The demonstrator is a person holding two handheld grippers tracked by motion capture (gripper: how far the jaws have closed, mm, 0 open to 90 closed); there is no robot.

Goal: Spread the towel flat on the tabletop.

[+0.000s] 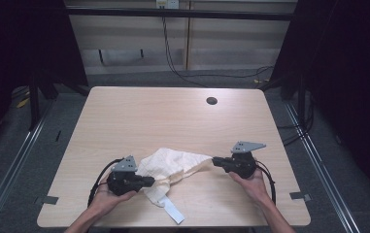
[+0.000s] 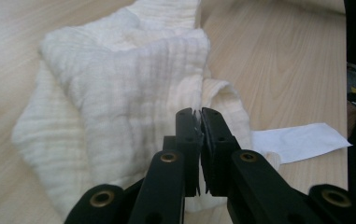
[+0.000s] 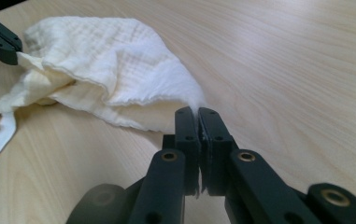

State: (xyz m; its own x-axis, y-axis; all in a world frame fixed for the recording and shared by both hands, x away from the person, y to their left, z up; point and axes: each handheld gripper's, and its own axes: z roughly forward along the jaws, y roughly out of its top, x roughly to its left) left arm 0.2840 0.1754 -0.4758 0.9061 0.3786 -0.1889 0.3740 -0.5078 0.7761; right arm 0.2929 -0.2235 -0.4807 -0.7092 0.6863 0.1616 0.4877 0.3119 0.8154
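Cream cloth pinched at both ends

We see the crumpled cream muslin cloth (image 1: 173,167) near the pale wooden table's (image 1: 173,116) front edge; the left gripper (image 1: 149,181) and right gripper (image 1: 215,160) are each clenched on its fabric. Its white label strip (image 1: 175,212) bears no writing we can read.

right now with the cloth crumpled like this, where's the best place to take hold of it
Grip the cloth by its thin outer edges, coming in low and level from each side. The middle is bunched in thick folds, while the ends taper to single layers. Both hand-held grippers, left and right, are shut on those ends.
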